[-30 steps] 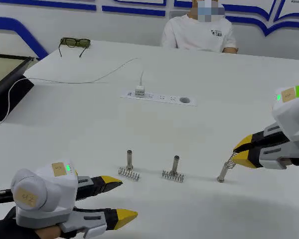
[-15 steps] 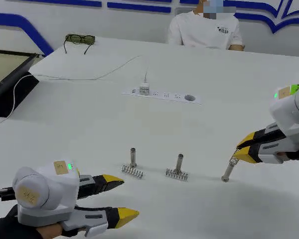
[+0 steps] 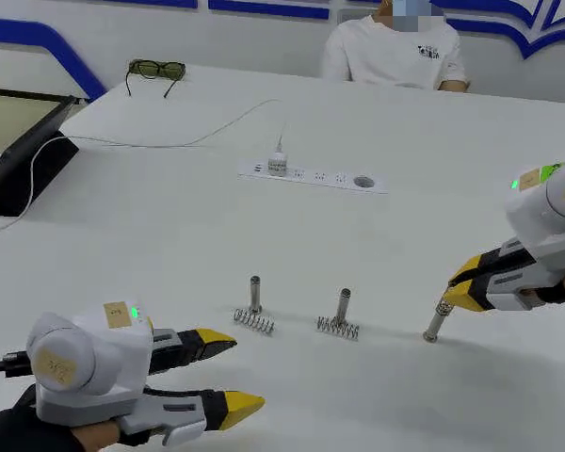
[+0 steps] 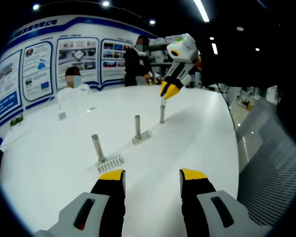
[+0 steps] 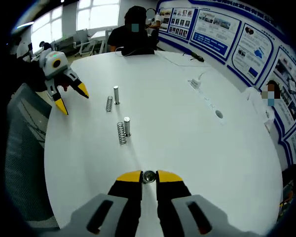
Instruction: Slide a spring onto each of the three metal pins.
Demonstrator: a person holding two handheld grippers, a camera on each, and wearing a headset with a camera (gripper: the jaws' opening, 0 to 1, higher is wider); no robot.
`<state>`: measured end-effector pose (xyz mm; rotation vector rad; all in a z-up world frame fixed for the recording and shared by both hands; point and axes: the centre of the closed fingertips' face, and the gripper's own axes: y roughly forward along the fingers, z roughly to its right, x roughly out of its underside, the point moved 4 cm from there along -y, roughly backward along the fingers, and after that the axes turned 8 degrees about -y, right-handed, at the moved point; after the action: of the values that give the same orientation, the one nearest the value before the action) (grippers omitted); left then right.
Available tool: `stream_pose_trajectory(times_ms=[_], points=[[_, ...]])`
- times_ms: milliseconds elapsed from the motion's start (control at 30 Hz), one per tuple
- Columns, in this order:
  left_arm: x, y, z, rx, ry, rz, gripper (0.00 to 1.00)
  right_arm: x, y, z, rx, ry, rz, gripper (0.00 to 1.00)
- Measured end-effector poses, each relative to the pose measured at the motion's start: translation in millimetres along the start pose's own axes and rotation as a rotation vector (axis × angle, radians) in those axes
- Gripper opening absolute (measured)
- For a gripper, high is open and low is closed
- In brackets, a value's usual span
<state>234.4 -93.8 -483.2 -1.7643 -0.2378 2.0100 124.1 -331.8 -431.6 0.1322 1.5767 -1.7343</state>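
Note:
Three metal pins stand in a row on the white table (image 3: 169, 235): left pin (image 3: 255, 292), middle pin (image 3: 343, 306), right pin (image 3: 435, 325). One loose spring (image 3: 253, 322) lies at the left pin's foot, and another spring (image 3: 338, 328) lies by the middle pin. My right gripper (image 3: 460, 289) is shut on a third spring (image 3: 443, 308), which sits over the top of the leaning right pin. In the right gripper view that spring (image 5: 148, 176) shows end-on between the jaws. My left gripper (image 3: 234, 372) is open and holds nothing, near the table's front edge, short of the left pin (image 4: 96, 147).
A power strip (image 3: 311, 176) with a plugged cable lies mid-table. Dark glasses (image 3: 155, 68) rest at the far left and a dark tablet (image 3: 19, 169) leans at the left edge. A person in white (image 3: 395, 52) sits across the table.
The right gripper has moved the spring from beside the right pin's tip down over its top. The left gripper has stayed open in place. The head camera has shifted slightly.

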Motion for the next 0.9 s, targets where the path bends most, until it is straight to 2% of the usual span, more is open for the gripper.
stream_pose_trajectory(times_ms=[333,900], points=[[1.2,0.3,-0.5,0.005,-0.004,-0.001,0.45,8.6,15.2,0.8,-0.016,0.039,-0.021,0.12],[1.7,1.4,1.1,0.006,-0.007,-0.003,0.45,24.5,33.1,-4.9,-0.018,0.054,-0.046,0.12]])
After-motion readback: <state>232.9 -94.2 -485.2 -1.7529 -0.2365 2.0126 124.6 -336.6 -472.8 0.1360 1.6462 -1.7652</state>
